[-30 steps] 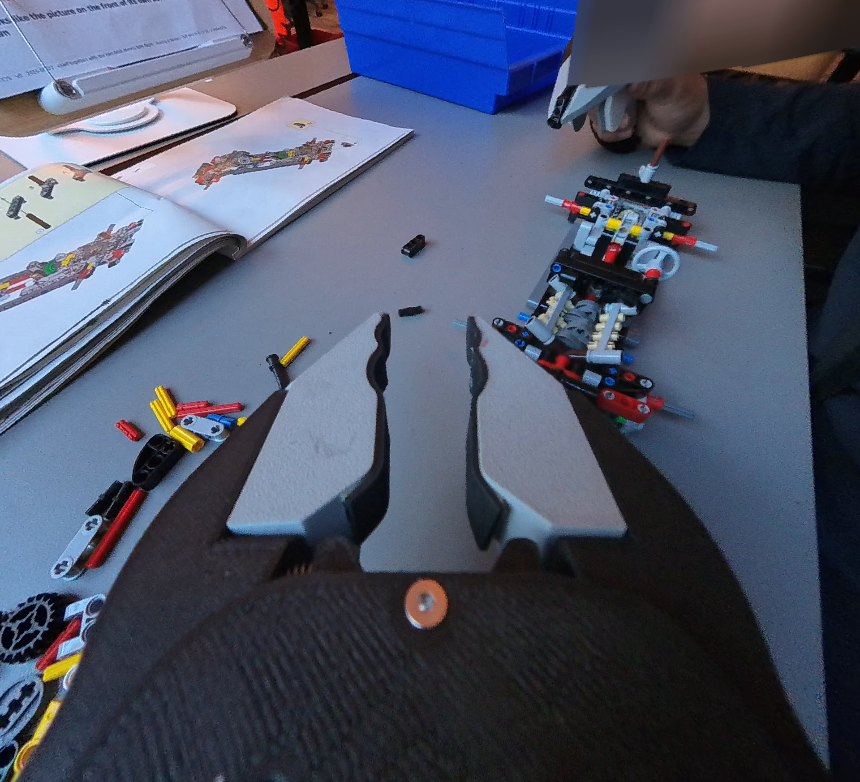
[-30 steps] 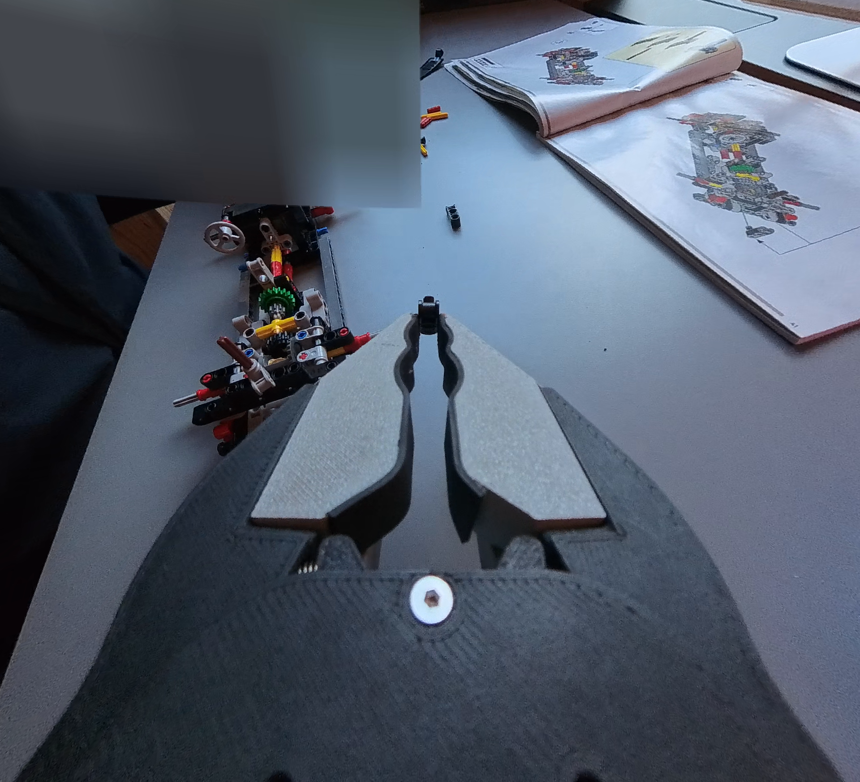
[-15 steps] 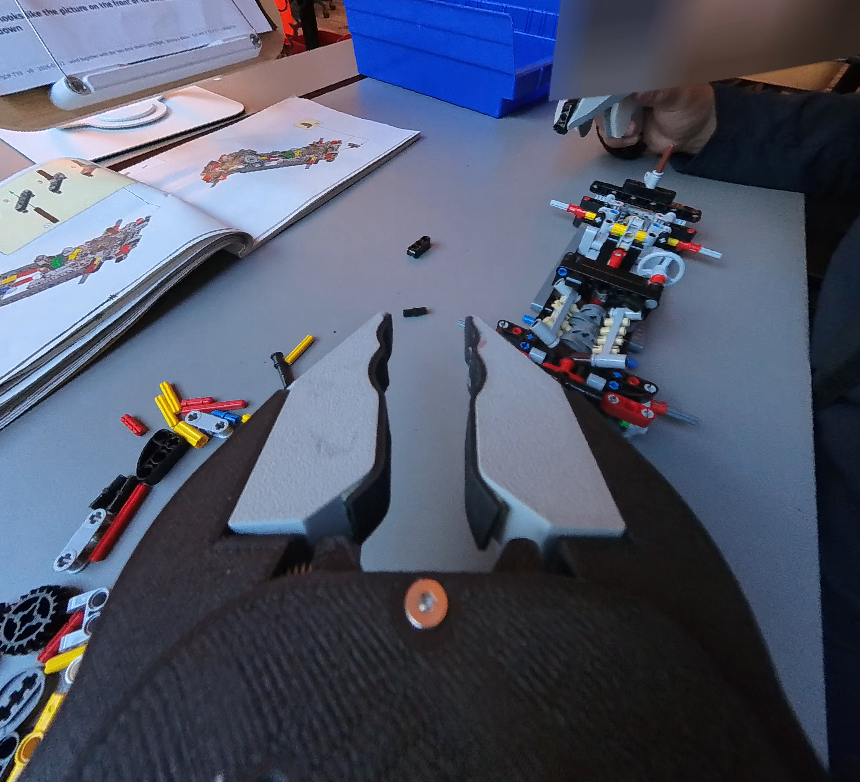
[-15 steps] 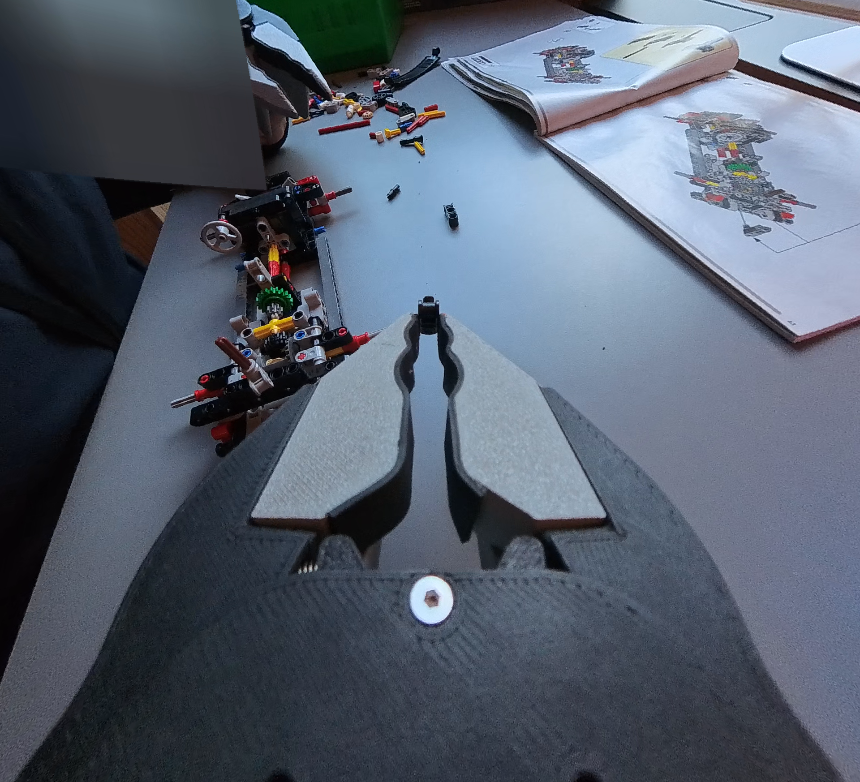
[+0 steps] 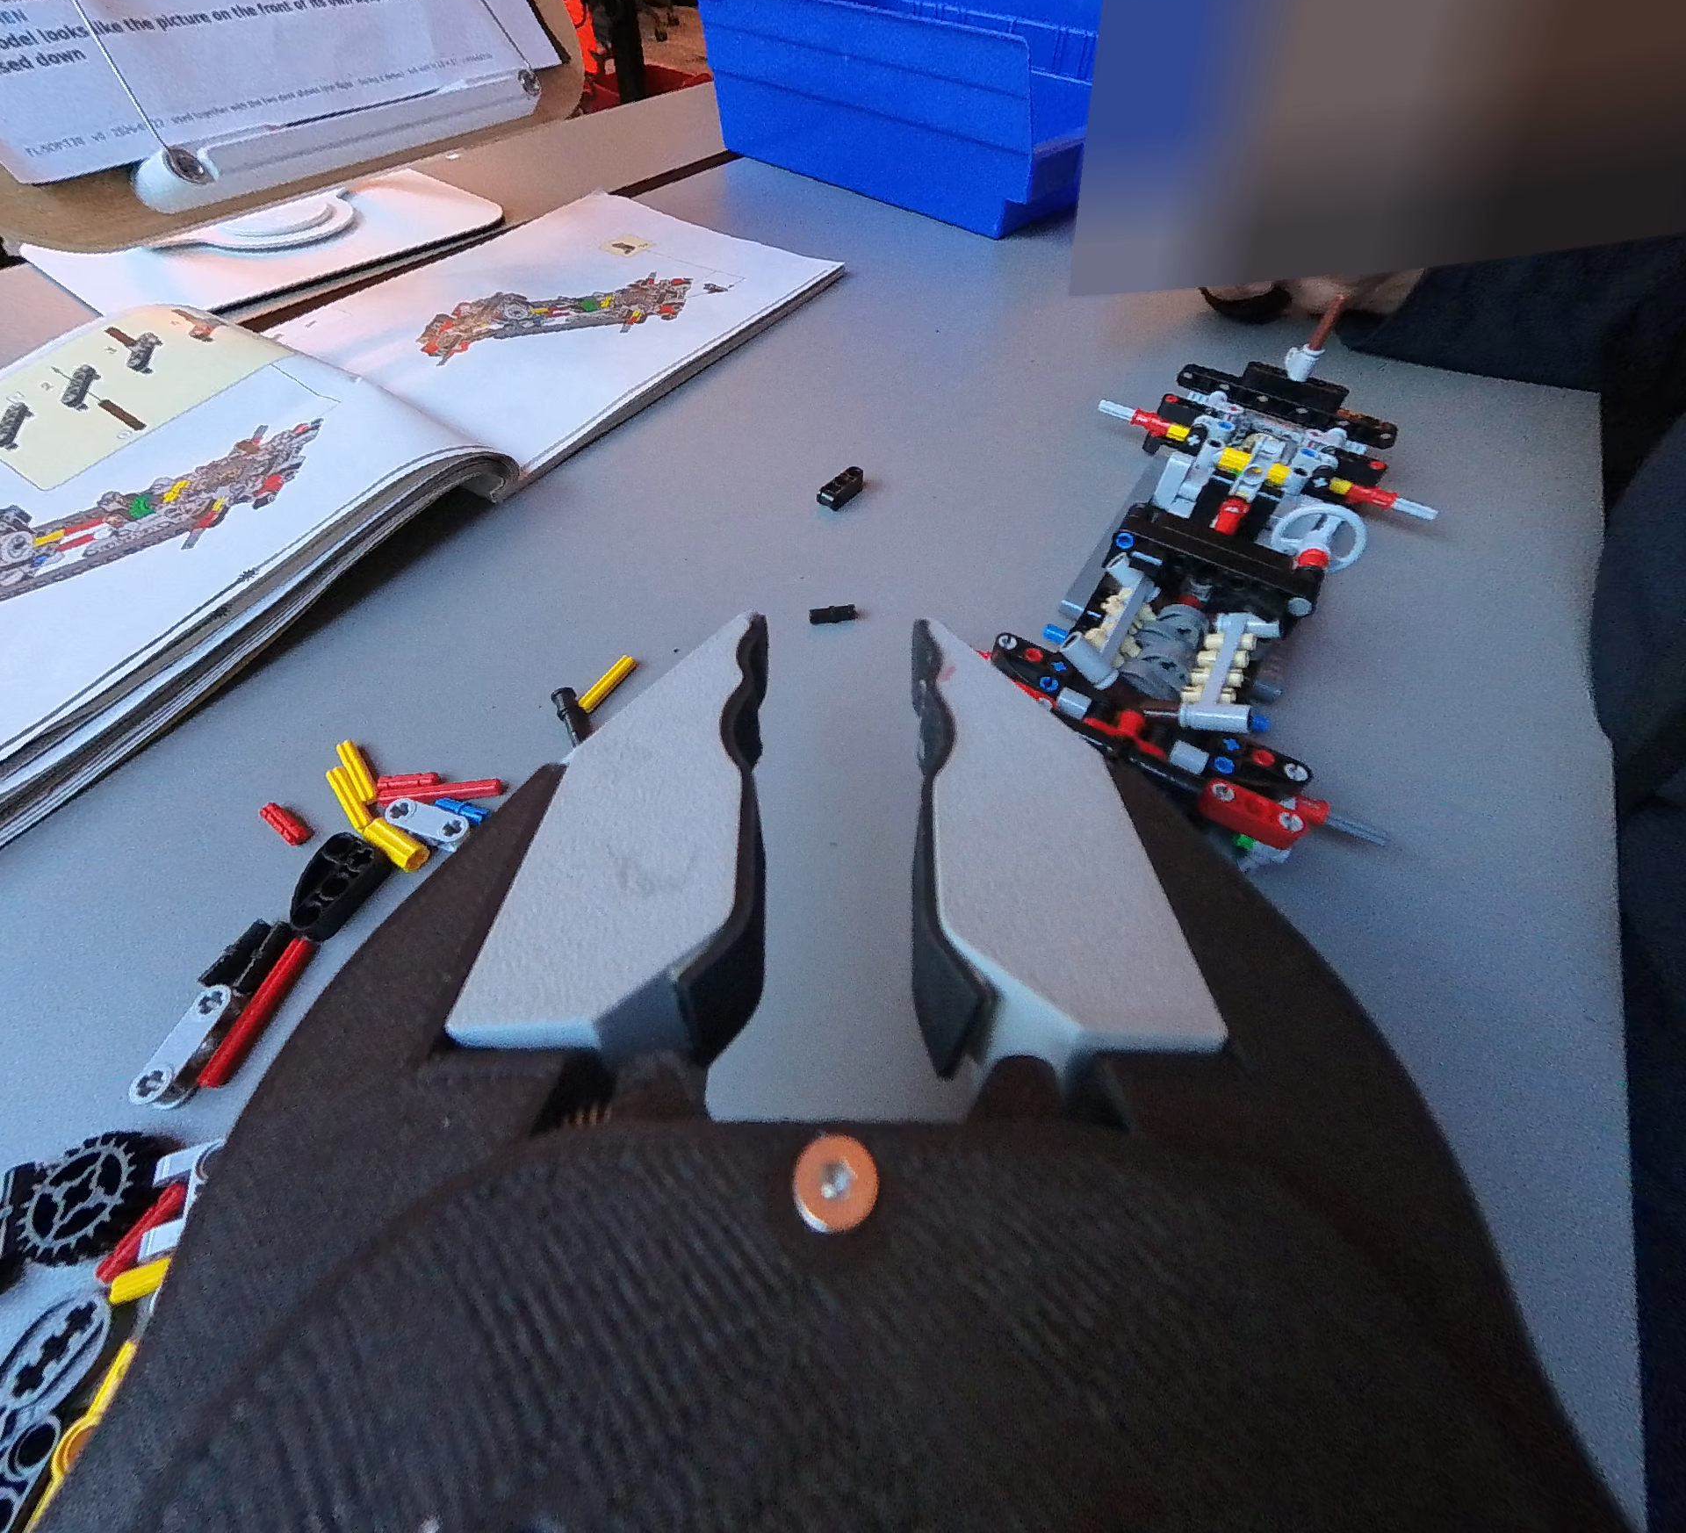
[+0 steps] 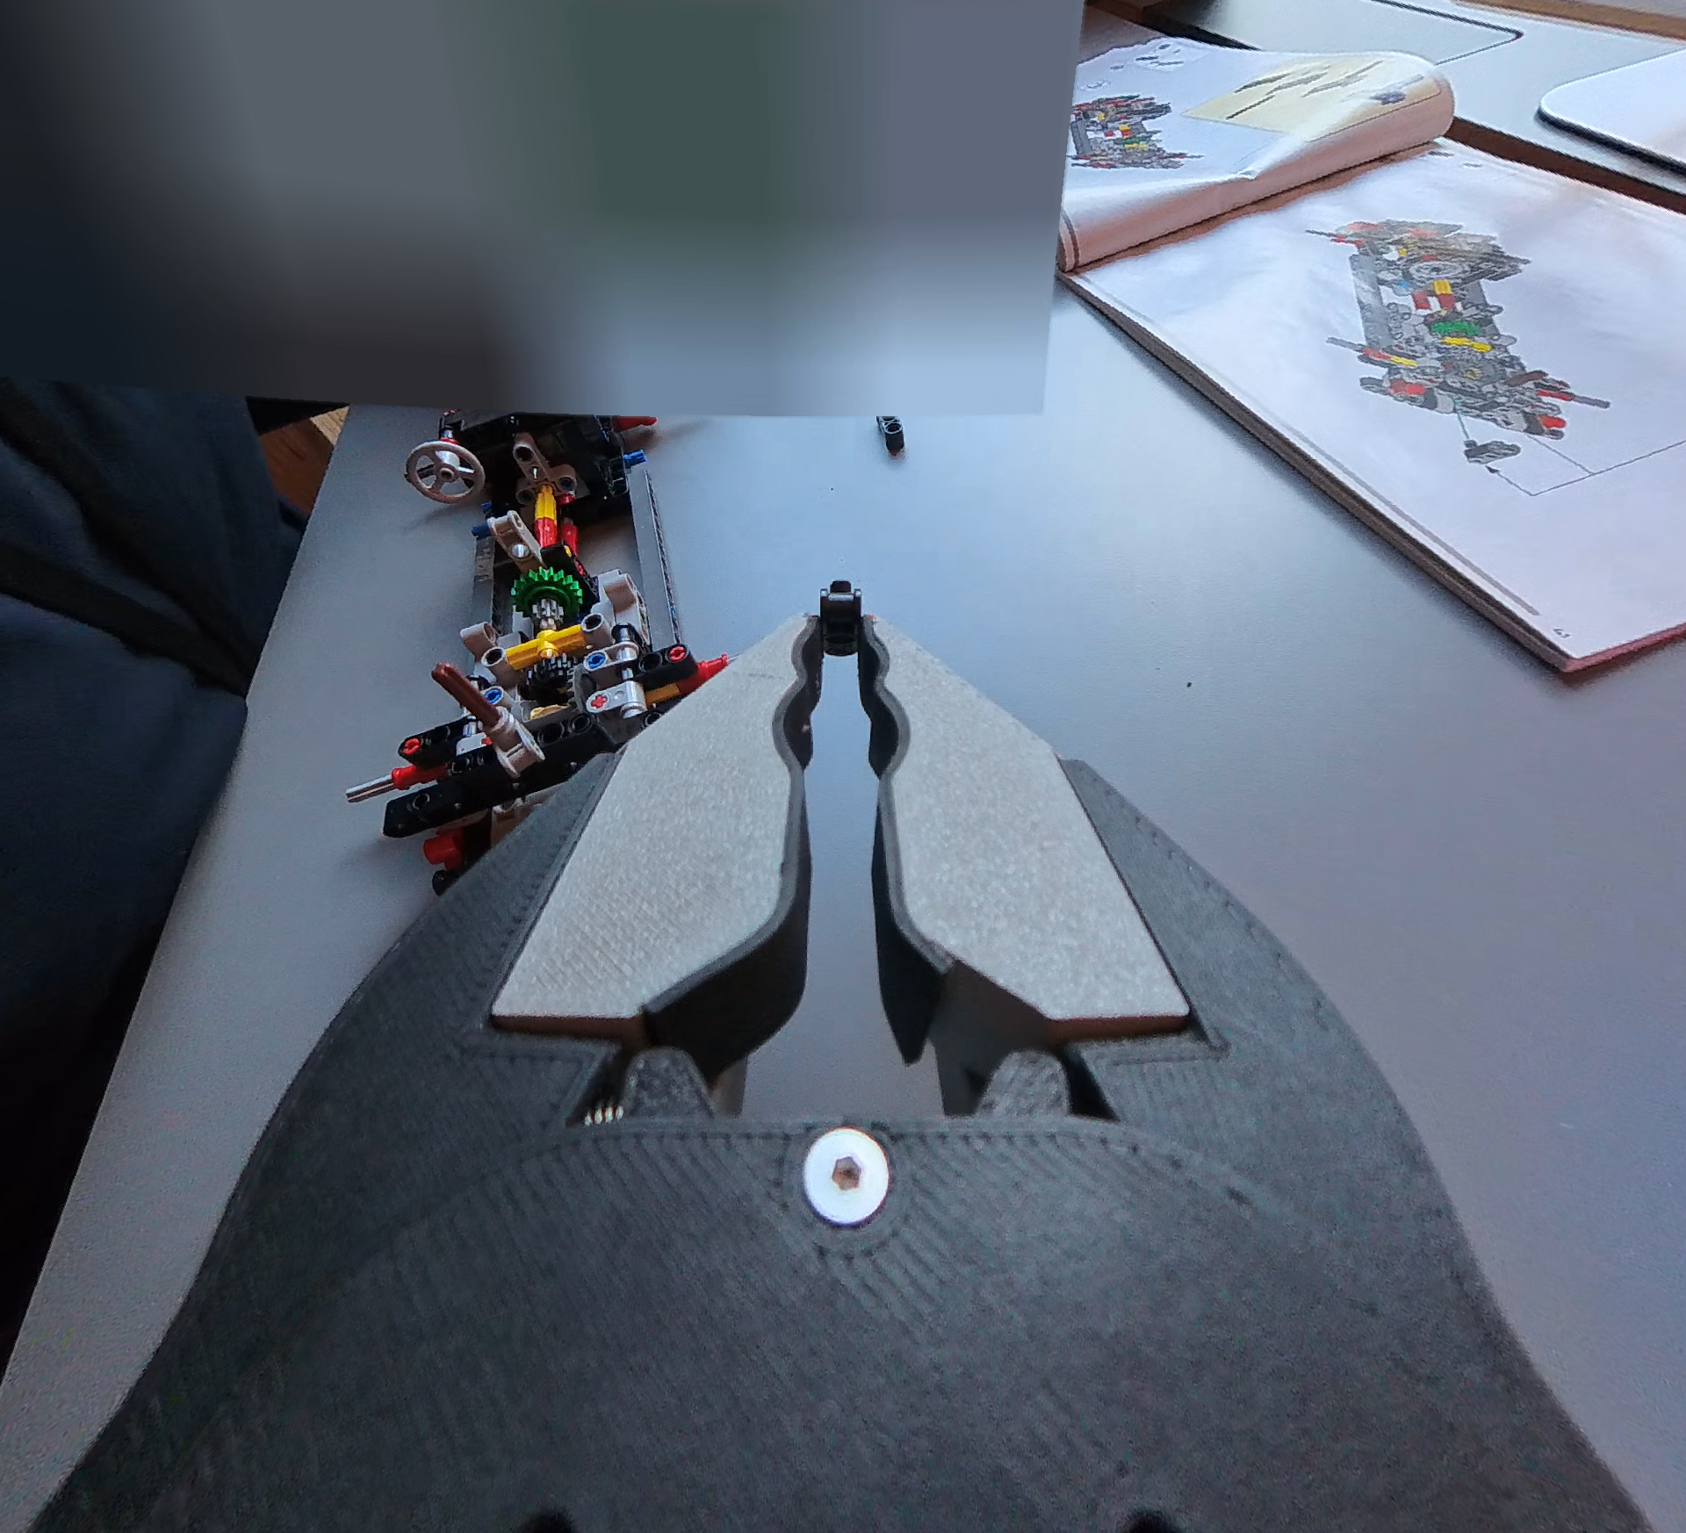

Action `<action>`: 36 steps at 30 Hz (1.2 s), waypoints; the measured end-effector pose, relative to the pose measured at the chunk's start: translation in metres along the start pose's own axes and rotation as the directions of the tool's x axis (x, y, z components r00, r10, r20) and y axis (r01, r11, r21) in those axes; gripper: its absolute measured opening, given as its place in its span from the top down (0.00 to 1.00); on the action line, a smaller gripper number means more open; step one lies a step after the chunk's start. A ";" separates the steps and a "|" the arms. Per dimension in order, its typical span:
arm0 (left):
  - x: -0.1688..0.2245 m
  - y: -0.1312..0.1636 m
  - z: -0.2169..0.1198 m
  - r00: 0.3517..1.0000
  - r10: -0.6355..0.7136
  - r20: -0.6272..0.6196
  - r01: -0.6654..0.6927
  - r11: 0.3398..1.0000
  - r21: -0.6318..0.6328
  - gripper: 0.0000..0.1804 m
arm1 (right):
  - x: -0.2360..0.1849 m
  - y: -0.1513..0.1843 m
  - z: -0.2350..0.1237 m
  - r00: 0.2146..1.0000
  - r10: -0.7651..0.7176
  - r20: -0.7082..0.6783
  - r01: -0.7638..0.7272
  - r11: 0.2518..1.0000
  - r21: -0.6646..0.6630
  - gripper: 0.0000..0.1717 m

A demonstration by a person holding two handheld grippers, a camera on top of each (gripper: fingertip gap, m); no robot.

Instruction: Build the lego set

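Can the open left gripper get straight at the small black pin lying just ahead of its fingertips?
Probably yes. The left gripper is open and empty, and only bare grey table lies between it and the small black pin.

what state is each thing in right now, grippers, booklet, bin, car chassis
left gripper: open, nothing between its fingers
right gripper: shut on a small black pin at its fingertips
instruction booklet: lying open on the table
blue bin: upright, contents hidden
car chassis: partly built, flat on the table
loose black pin: lying free ahead of the left gripper
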State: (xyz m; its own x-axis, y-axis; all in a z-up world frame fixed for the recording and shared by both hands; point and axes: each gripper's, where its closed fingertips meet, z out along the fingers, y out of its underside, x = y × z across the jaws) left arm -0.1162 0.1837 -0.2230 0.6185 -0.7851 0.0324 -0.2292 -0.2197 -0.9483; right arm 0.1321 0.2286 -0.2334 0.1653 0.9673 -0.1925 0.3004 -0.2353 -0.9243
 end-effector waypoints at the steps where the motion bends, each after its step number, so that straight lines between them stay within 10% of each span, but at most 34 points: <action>1: 0.000 0.000 0.000 1.000 -0.001 0.000 0.001 1.000 0.000 0.83 | 0.000 0.000 0.000 1.000 -0.001 0.001 0.001 1.000 -0.002 0.98; 29: 0.025 -0.014 0.002 0.992 -0.072 -0.106 0.070 0.997 -0.023 0.72 | -0.014 -0.003 -0.028 0.995 -0.094 -0.033 0.094 0.996 0.006 0.97; 36: 0.081 -0.051 0.027 0.973 -0.032 -0.228 -0.034 0.959 -0.280 0.57 | -0.034 0.005 -0.039 0.991 -0.129 0.033 0.130 0.991 -0.033 0.97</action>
State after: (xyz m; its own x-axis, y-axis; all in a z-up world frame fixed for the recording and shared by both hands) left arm -0.0341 0.1474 -0.1808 0.4378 -0.8890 0.1343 -0.4512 -0.3465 -0.8224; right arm 0.1644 0.1910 -0.2192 0.0940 0.9922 -0.0821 0.3502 -0.1101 -0.9302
